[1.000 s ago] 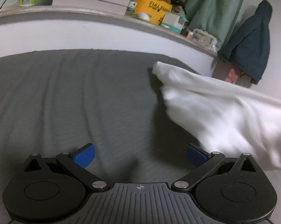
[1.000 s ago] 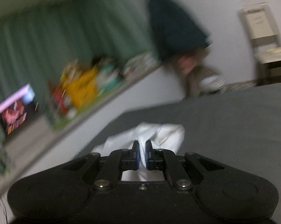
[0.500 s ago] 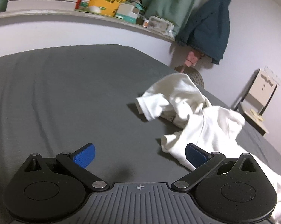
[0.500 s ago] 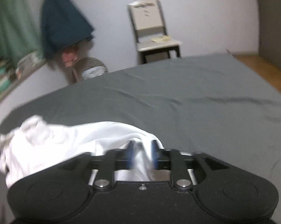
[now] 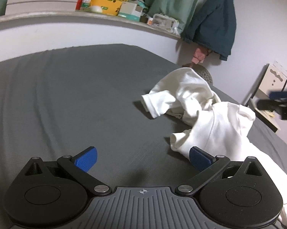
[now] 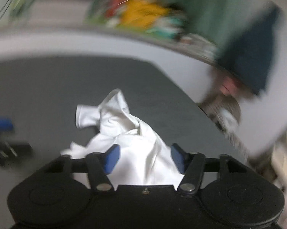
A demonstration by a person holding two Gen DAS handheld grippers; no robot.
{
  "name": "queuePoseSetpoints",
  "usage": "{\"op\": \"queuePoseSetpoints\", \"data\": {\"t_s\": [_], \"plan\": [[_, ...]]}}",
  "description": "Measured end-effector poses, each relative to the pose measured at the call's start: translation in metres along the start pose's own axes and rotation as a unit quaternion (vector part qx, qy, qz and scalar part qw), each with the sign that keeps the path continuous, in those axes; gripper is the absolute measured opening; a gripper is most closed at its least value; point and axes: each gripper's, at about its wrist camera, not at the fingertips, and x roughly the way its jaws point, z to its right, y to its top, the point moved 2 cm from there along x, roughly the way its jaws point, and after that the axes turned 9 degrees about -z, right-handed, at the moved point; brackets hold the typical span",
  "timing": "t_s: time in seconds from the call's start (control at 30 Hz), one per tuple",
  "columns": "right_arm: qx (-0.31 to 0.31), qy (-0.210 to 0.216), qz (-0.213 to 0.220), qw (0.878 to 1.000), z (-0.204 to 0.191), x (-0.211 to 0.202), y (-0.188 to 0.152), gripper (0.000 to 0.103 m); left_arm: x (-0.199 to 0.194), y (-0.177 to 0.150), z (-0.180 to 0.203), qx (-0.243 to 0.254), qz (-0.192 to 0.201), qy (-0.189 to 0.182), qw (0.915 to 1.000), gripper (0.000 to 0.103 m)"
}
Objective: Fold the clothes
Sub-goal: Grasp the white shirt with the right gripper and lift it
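Crumpled white shirt (image 5: 198,114) on a grey bed (image 5: 67,99); left tool (image 5: 143,159) spread wide and empty, right tool (image 6: 144,159) opening (cloth lying loose between its pads)

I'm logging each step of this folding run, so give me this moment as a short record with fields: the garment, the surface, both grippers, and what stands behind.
garment: white T-shirt, crumpled in a heap, not yet folded
surface: dark grey bed sheet, lightly wrinkled
left gripper: open, nothing between its blue pads, over bare sheet beside the shirt
right gripper: jaws opening, pads apart, shirt fabric lying between them
background: ledge with a yellow box, green curtain, dark blue jacket hanging on the wall
image quality: right wrist view blurred
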Motion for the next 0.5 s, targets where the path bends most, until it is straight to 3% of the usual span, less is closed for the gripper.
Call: {"op": "queuePoseSetpoints", "data": {"t_s": [0.1, 0.17, 0.3, 0.37, 0.43, 0.5], "plan": [[-0.158, -0.015, -0.071, 0.985, -0.008, 0.030, 0.016, 0.053, 0.006, 0.002, -0.002, -0.008, -0.005, -0.006, 0.9999, 0.103], [-0.223, -0.003, -0.092, 0.971, -0.016, 0.048, 0.019, 0.051, 0.009, 0.002, -0.003, -0.007, -0.007, -0.007, 0.9999, 0.103], [-0.297, 0.024, -0.127, 0.946, -0.028, 0.073, 0.027, 0.051, 0.015, 0.002, -0.003, -0.006, -0.012, -0.009, 0.9999, 0.103], [-0.320, 0.011, -0.159, 0.934, -0.029, 0.095, 0.027, 0.048, 0.017, 0.002, -0.004, -0.009, -0.013, -0.008, 0.9998, 0.103], [-0.328, 0.001, -0.190, 0.925, -0.025, 0.110, 0.023, 0.034, 0.019, 0.002, -0.006, -0.016, -0.016, -0.009, 0.9997, 0.103], [-0.319, 0.006, -0.210, 0.924, -0.019, 0.118, 0.019, 0.012, 0.022, 0.002, -0.008, -0.022, -0.020, -0.010, 0.9995, 0.103]]}}
